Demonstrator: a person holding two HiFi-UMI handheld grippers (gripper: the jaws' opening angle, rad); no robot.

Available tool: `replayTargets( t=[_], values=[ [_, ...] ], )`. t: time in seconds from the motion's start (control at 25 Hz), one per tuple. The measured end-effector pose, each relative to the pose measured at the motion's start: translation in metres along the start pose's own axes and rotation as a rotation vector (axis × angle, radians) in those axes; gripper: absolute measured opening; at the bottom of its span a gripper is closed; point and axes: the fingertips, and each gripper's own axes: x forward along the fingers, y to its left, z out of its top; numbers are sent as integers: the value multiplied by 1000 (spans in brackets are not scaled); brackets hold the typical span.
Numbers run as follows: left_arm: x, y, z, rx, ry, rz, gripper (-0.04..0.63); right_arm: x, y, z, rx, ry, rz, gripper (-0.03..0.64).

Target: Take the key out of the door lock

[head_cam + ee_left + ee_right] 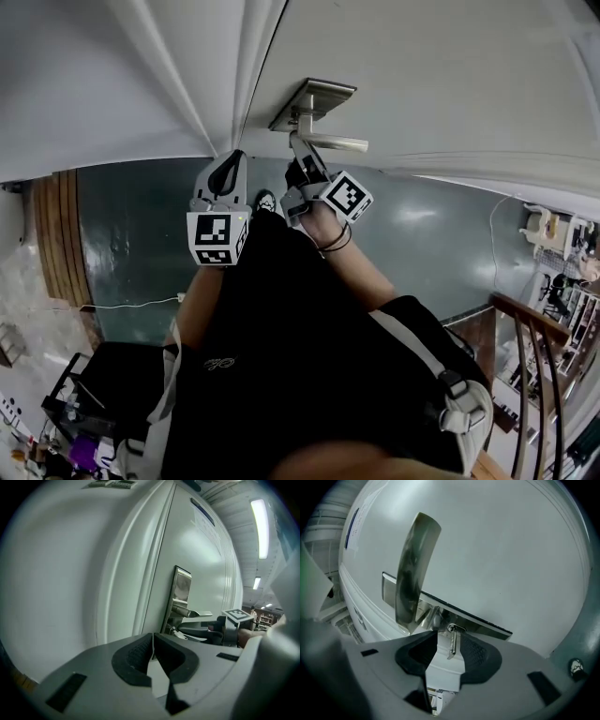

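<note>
Our black shirt (pixel 300 356) fills the bottom of the head view. Above it our left gripper (pixel 153 641) hangs just short of the door (pixel 197 564), jaws pressed together on nothing, with bare panel all round it. Our right gripper (pixel 446 651) sits close under the lever handle (pixel 412 569) with its jaws apart. The key (pixel 452 641) sticks out of the lock plate (pixel 483 623) between the pads, close to one and with a clear gap to the other.

There is one white panelled door (pixel 450 84), one brushed-metal lock plate (pixel 314 101), one silver lever handle (pixel 339 143) and one small silver key (pixel 452 645). Two grey plastic tongs show, the left tongs (pixel 152 645) and the right tongs (pixel 446 639), with two black-and-white marker cubes (pixel 217 237) (pixel 347 196).
</note>
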Motion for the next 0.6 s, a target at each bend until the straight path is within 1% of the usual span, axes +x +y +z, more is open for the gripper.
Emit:
replayTargets(
  t=[0.12, 0.2, 0.32, 0.48, 0.6],
  values=[
    [0, 4, -1, -11, -4, 10, 29, 3, -7, -1, 31, -1, -30, 156],
    [2, 6, -2, -15, -5, 13, 29, 6, -9, -2, 72, -12, -23, 147],
    [2, 7, -3, -18, 0, 12, 29, 9, -9, -2, 112, -29, -13, 116],
    [-2, 10, -2, -17, 5, 17, 29, 10, -12, -1, 196, -66, -14, 72],
    [0, 13, -3, -16, 6, 22, 29, 13, -18, 0, 230, -79, -14, 44]
  ],
)
